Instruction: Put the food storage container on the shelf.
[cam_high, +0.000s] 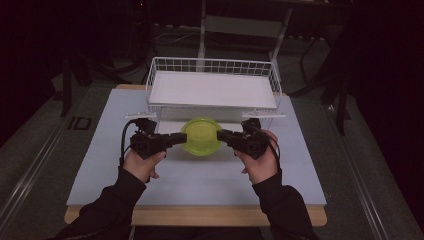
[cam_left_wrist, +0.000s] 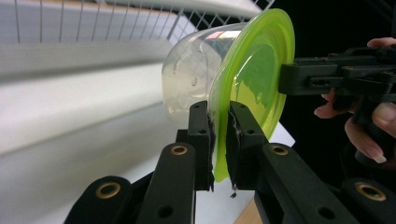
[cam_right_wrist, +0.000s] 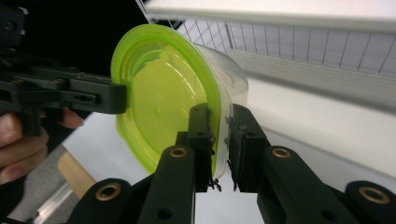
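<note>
Just in front of the white wire basket (cam_high: 212, 66), above the pale table (cam_high: 100, 175), a clear plastic container with a lime-green lid (cam_high: 201, 135) hangs between the two grippers. The left gripper (cam_high: 176, 138) comes at it from the side away from the basket's right corner, the right gripper (cam_high: 223, 135) from the opposite side, and each is held in a person's hand (cam_high: 143, 163) with dark sleeves reaching back toward the near edge of the table.

In the left gripper view the jaws stand narrow, pinched on the rim of the green lid (cam_left_wrist: 254, 84), with the clear tub (cam_left_wrist: 196, 79) bulging toward the basket's wire wall (cam_left_wrist: 93, 21). The other gripper (cam_left_wrist: 292, 79) bites the lid's far edge, fingers (cam_left_wrist: 369, 140) wrapped behind it.

In the right gripper view the jaws are likewise closed to a narrow gap on the lid's rim (cam_right_wrist: 159, 98), the clear body (cam_right_wrist: 229, 79) on the basket side. The left gripper (cam_right_wrist: 116, 98) clamps the opposite edge, held by a hand (cam_right_wrist: 18, 140). The basket's white liner (cam_right_wrist: 280, 18) lies beyond the container, and the container's lid faces away from the basket, toward the person.
</note>
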